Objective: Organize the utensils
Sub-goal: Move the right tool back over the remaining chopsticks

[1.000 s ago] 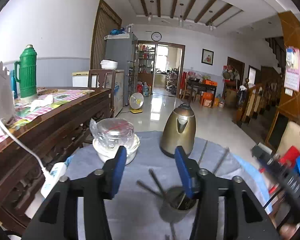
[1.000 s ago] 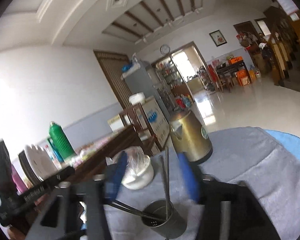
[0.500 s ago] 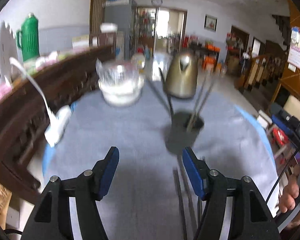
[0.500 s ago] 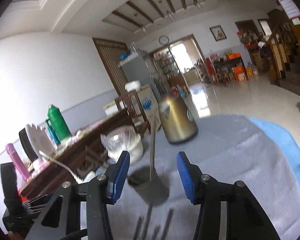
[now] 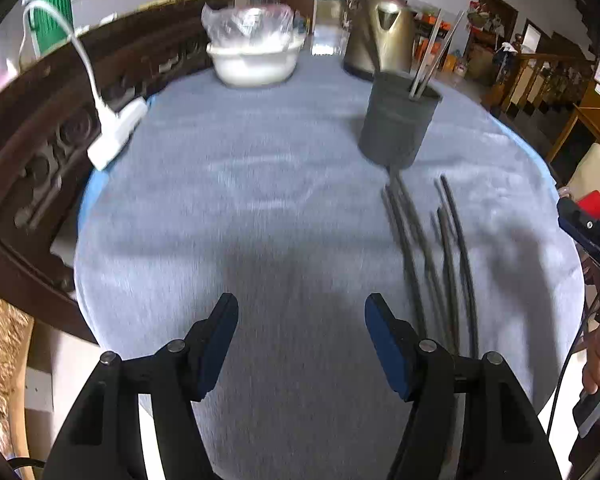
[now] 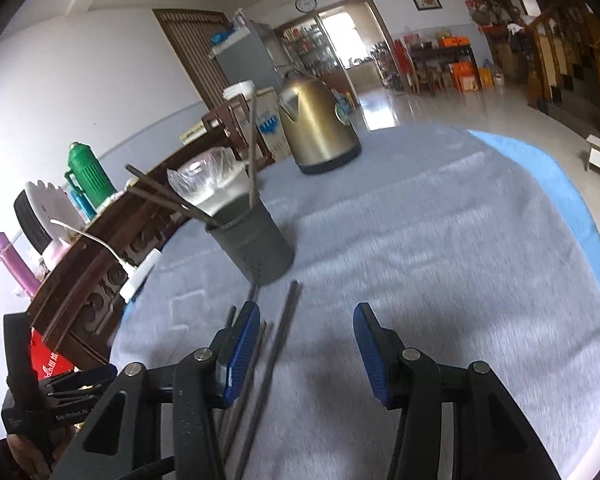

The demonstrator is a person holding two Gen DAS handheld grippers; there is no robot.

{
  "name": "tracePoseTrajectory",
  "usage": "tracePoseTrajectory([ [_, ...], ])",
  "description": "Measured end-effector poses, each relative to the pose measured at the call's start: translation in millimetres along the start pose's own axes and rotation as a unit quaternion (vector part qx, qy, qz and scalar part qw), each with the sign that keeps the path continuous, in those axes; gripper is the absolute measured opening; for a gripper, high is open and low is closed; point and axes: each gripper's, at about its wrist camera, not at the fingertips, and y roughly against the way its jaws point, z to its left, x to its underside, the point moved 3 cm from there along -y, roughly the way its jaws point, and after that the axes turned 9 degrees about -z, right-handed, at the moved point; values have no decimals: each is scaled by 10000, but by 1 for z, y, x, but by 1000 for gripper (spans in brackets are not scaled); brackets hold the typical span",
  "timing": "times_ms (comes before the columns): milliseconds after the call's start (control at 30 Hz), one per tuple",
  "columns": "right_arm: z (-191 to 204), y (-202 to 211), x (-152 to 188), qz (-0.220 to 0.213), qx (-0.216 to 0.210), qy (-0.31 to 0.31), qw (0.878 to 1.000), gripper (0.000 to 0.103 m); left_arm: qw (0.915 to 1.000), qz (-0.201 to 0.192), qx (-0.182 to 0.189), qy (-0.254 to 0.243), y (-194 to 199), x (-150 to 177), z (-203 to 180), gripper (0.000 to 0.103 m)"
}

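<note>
Left hand-held gripper (image 5: 300, 322) angled down over cloth (image 5: 260, 200), jaws apart

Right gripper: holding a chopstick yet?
No. The right gripper is open and empty, its fingers apart above the cloth; loose chopsticks lie flat beneath.

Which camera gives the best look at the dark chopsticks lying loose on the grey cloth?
Left wrist: the dark loose chopsticks lie fully exposed, though blurred. In the right wrist view its own gripper fingers cover part of them.
</note>
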Motion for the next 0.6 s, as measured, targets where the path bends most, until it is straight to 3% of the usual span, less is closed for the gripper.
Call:
tracePoseTrajectory([
  [133, 7, 1, 0, 78, -23, 3, 10000, 53, 9998, 132, 73, 104, -5, 4, 3, 67],
  [300, 31, -5, -3, 140, -76, 158, 9997, 53, 9999, -39, 119, 85, 1, -2, 6, 67],
  [600, 62, -14, -6, 326, 96, 156, 9993, 53, 9984, 41, 512, 218, 0, 10, 14, 67],
])
